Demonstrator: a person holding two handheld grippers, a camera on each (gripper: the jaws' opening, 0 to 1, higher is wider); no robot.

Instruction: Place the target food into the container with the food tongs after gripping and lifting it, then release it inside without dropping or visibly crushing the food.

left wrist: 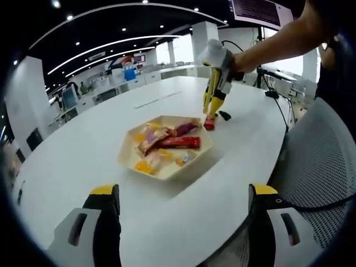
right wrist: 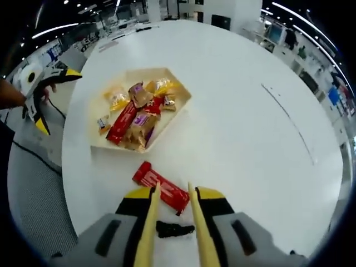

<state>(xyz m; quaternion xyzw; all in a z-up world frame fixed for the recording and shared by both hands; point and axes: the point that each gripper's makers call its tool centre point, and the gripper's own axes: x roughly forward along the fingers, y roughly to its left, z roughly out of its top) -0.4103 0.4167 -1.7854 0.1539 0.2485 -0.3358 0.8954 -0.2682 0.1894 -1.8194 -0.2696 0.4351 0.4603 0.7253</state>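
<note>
A red snack bar (right wrist: 161, 188) lies on the white table just outside the beige tray (right wrist: 181, 92), which holds several wrapped snacks. My right gripper (right wrist: 173, 193) is shut on the yellow food tongs (right wrist: 150, 222). The tong tips stand apart on either side of the bar's near end. In the left gripper view the right gripper (left wrist: 214, 89) reaches down from the upper right, and the tongs (left wrist: 210, 105) meet the red bar (left wrist: 209, 123) beside the tray (left wrist: 129, 161). My left gripper (left wrist: 182, 192) hangs open and holds nothing, back from the tray.
A small black object (right wrist: 175, 229) with a cable lies on the table near the tongs. A grey mesh chair (left wrist: 328, 161) stands at the table's edge. The left gripper (right wrist: 55, 100) hovers off the table edge, left of the tray. Bare tabletop (right wrist: 250, 128) spreads beyond.
</note>
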